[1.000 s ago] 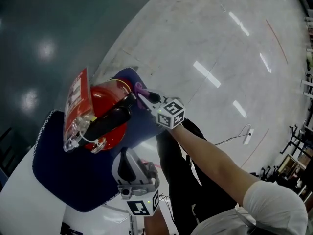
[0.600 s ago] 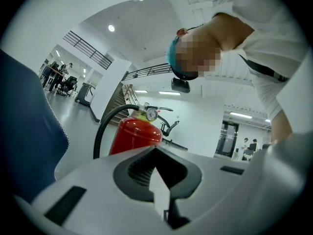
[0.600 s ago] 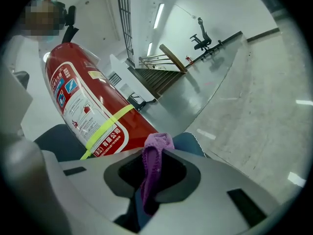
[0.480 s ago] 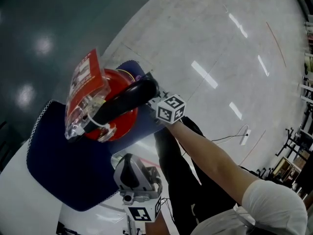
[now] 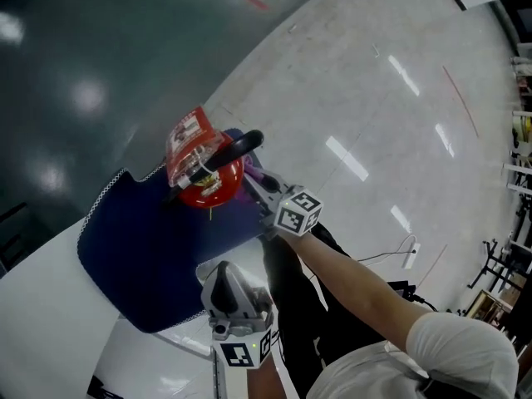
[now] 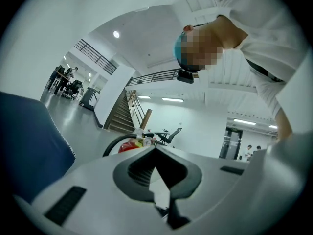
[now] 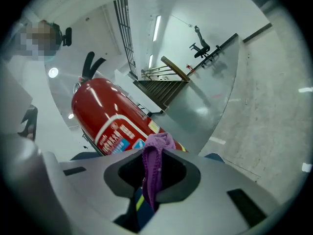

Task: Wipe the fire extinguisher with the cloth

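- The fire extinguisher (image 5: 202, 181) is seen on the far corner of a dark blue mat (image 5: 141, 256) laid on a white table (image 5: 41, 331)
- A purple cloth (image 7: 157, 146) is pinched between the jaws of the right gripper (image 7: 152, 166), just beside the red cylinder's lower part; contact cannot be confirmed
- The left gripper (image 6: 157, 155) is held by the mat's near edge, jaws pressed together, nothing between them

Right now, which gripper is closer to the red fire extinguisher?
Right. The right gripper, pinching the purple cloth, is right beside the fire extinguisher, at its red side. The left gripper sits apart from it, back by the near edge of the blue mat.
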